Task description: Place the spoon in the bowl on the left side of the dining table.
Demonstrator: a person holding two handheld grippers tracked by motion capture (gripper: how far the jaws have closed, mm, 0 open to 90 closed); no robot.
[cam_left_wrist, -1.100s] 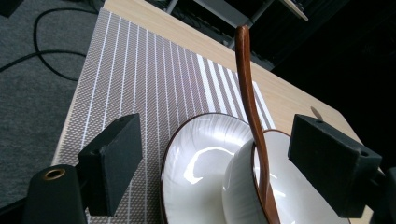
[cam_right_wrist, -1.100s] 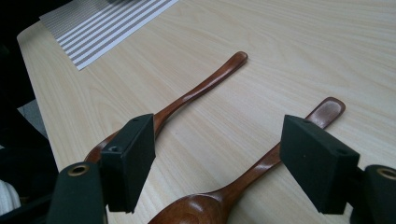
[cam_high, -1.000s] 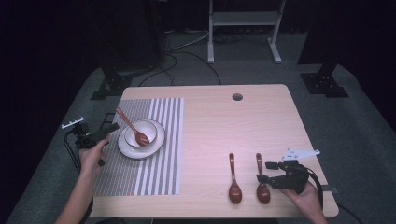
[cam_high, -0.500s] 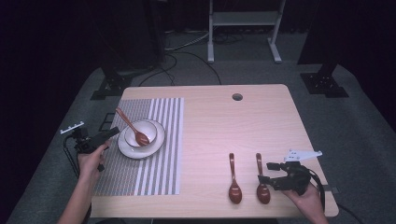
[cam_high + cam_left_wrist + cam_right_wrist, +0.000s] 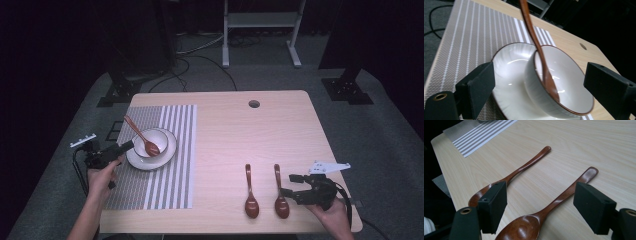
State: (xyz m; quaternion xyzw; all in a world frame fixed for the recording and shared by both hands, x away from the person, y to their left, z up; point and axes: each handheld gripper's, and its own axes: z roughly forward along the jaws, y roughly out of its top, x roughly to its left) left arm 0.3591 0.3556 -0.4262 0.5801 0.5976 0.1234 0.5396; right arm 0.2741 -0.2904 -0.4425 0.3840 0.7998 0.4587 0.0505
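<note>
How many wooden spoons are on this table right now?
3. One spoon rests in the bowl on the striped mat; two lie side by side on the bare table near the right claw: left spoon, right spoon.

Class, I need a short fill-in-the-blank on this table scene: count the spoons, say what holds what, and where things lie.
1. ____ wooden spoons lie on the bare table.
2. A third spoon rests in the white ____.
3. The bowl stands on a ____.
4. The plate lies on a striped ____.

Missing words: two; bowl; plate; placemat
</note>
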